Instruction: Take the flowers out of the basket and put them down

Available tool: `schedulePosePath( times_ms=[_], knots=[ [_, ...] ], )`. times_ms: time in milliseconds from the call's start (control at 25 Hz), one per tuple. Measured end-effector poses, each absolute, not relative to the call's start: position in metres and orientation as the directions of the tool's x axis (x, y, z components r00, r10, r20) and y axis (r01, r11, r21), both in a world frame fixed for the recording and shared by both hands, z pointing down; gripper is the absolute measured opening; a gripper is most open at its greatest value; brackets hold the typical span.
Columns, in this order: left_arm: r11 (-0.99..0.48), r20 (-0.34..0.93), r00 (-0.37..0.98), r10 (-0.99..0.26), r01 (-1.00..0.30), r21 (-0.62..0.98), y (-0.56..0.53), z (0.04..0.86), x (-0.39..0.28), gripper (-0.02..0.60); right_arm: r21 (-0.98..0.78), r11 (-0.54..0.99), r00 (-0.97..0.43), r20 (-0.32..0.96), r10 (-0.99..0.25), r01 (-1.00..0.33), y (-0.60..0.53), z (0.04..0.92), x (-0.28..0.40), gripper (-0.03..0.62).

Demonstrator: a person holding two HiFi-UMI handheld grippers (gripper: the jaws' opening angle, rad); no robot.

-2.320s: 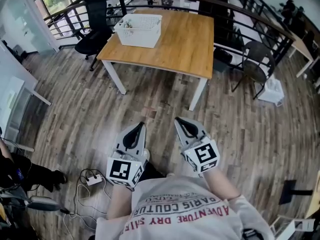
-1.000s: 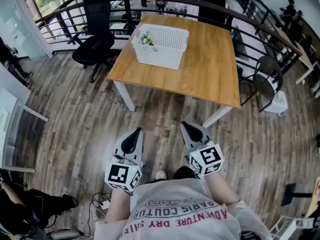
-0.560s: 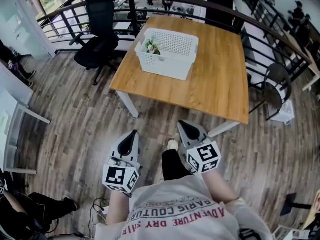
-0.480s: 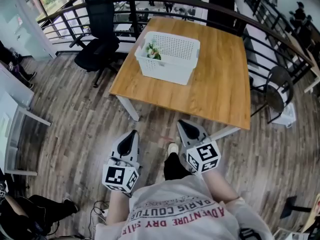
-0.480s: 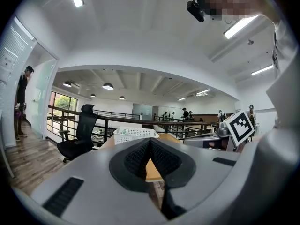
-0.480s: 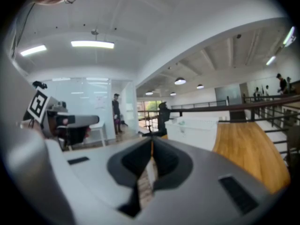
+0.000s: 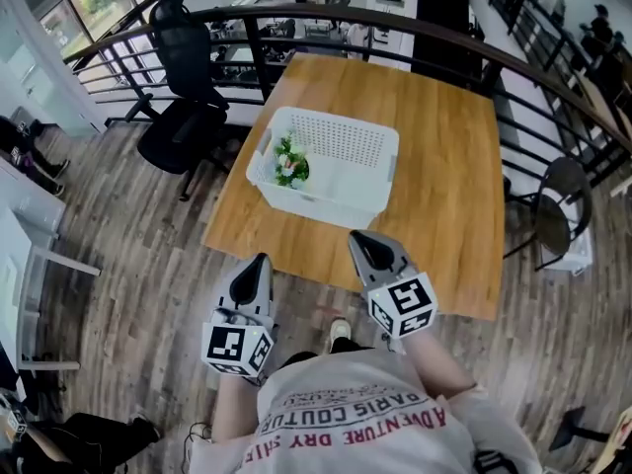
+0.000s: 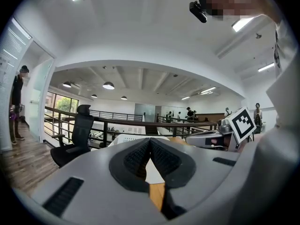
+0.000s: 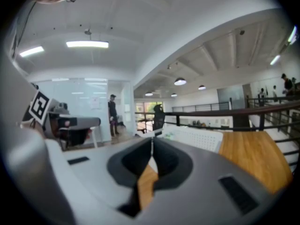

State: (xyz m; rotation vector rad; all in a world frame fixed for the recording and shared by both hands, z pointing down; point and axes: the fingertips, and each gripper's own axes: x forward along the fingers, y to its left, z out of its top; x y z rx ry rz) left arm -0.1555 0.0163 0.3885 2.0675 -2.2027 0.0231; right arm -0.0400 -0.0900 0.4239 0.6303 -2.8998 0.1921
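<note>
A white plastic basket (image 7: 341, 144) stands on the wooden table (image 7: 449, 191). A small bunch of white and green flowers (image 7: 289, 162) lies inside it at its left end. My left gripper (image 7: 255, 265) is held near the table's front edge, short of the basket, its jaws shut with nothing between them. To its right, my right gripper (image 7: 362, 242) is over the table's front edge, just below the basket, also shut and empty. In the left gripper view the left gripper (image 8: 150, 140) points at the basket (image 8: 123, 138). In the right gripper view the right gripper (image 9: 152, 141) faces the basket (image 9: 197, 136).
A black office chair (image 7: 186, 117) stands left of the table. A dark railing (image 7: 316, 18) runs behind the table. A round-backed chair (image 7: 558, 205) sits at the right. The floor is wood plank. People stand far off in the room.
I have walked up to the table: the basket and table have come closer and lower in the head view. Both grippers stay shut and now reach the table's front edge.
</note>
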Motion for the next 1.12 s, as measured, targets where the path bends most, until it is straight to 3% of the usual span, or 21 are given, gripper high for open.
schedulePosePath(
  times_ms=[280, 760, 920, 1120],
  knots=[
    [0.044, 0.121, -0.034, -0.992, -0.995, 0.088, -0.060, 0.398, -0.194, 0.026, -0.102, 0.890, -0.883, 0.222, -0.414, -0.443, -0.161, 0.433, -0.072, 0.029],
    [-0.154, 0.097, 0.163, -0.982, -0.984, 0.094, -0.166, 0.391, -0.310, 0.026, -0.085, 0.789, -0.774, 0.283, -0.566, -0.608, -0.238, 0.435, -0.164, 0.029],
    [-0.198, 0.118, 0.212, -0.970, -0.973, 0.118, -0.190, 0.403, -0.338, 0.026, -0.101, 0.754, -0.718, 0.410, -0.563, -0.649, -0.256, 0.464, -0.187, 0.029],
    [-0.270, 0.150, 0.291, -0.945, -0.951, 0.148, -0.215, 0.421, -0.350, 0.026, -0.076, 0.776, -0.646, 0.608, -0.462, -0.626, -0.277, 0.512, -0.209, 0.031]
  ],
)
